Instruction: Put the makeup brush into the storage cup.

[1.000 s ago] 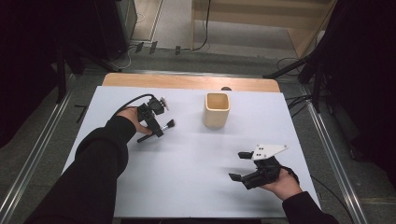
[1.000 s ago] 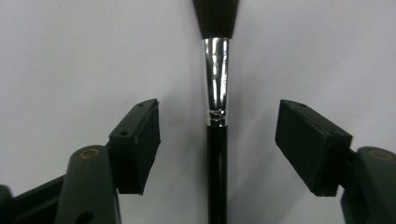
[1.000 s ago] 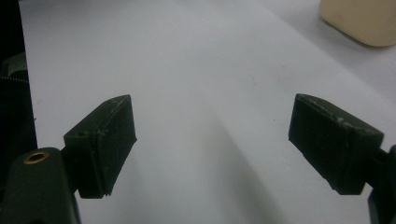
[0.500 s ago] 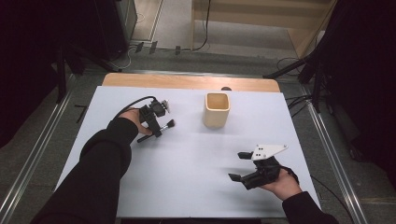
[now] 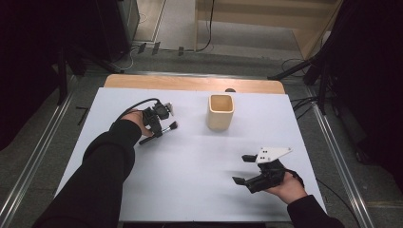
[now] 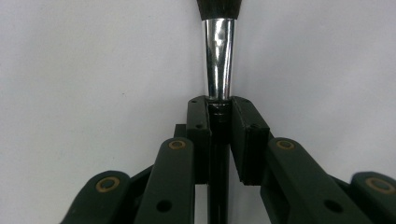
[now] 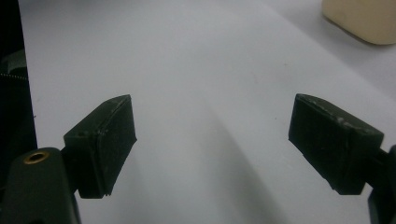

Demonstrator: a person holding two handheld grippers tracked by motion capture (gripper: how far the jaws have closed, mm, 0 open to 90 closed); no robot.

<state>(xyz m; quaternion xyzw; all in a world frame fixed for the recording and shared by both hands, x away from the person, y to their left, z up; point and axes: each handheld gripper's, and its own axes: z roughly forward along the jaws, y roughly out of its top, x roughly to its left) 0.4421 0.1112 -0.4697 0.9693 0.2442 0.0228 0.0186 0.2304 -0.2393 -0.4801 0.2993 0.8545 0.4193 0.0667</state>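
My left gripper (image 5: pixel 159 124) is shut on a makeup brush (image 5: pixel 163 130) with a black handle, a chrome ferrule (image 6: pixel 219 56) and dark bristles. In the left gripper view the jaws clamp the handle just below the ferrule, over the white table. A cream square cup (image 5: pixel 221 112) stands upright at the table's back centre, to the right of the brush. Its corner shows as the cup (image 7: pixel 362 18) at the top right of the right gripper view. My right gripper (image 5: pixel 243 169) stands open near the front right, with nothing between its pads (image 7: pixel 105 140).
The white table surface (image 5: pixel 190 161) lies on a wooden top whose far edge (image 5: pixel 190 83) is bare. Metal rails run along both sides on the floor. Dark stands and cables stand beyond the far and right edges.
My left gripper has shifted slightly toward the cup with the brush held in it. The right gripper has stayed put.
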